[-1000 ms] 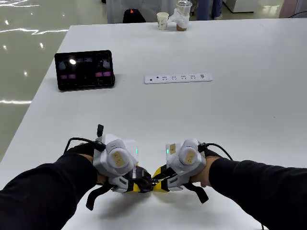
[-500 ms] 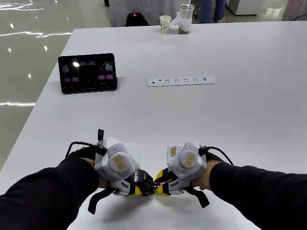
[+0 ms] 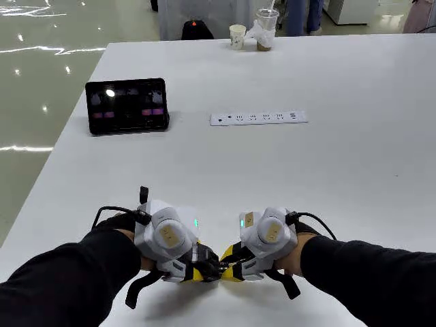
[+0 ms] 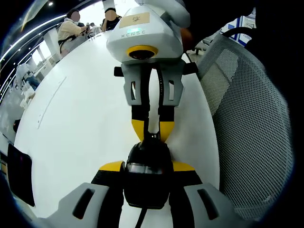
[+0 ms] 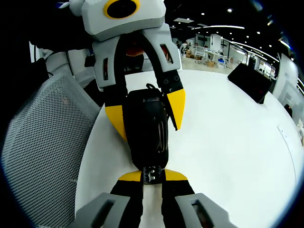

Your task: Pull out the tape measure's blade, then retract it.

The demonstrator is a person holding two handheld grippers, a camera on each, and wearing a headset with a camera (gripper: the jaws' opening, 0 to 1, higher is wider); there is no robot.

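Bottom centre of head view, on white table (image 3: 340, 170): grippers meet tip to tip. Left gripper (image 3: 198, 272) clamps the black tape measure (image 3: 208, 266) by its case. Right gripper (image 3: 230, 270) is pinched tight on the blade hook (image 5: 152, 174) at the case mouth. Tablet (image 3: 127, 104) upper left; power strip (image 3: 259, 118) above centre.

A wide white bench (image 3: 340, 170) carries a white power strip (image 3: 259, 118) lying flat. Left of the strip, well apart from it, is a dark tablet (image 3: 127, 105) with a lit screen. Beyond the strip, at the bench's far edge, a paper cup (image 3: 237, 36) stands near a clear lidded cup (image 3: 265, 28).
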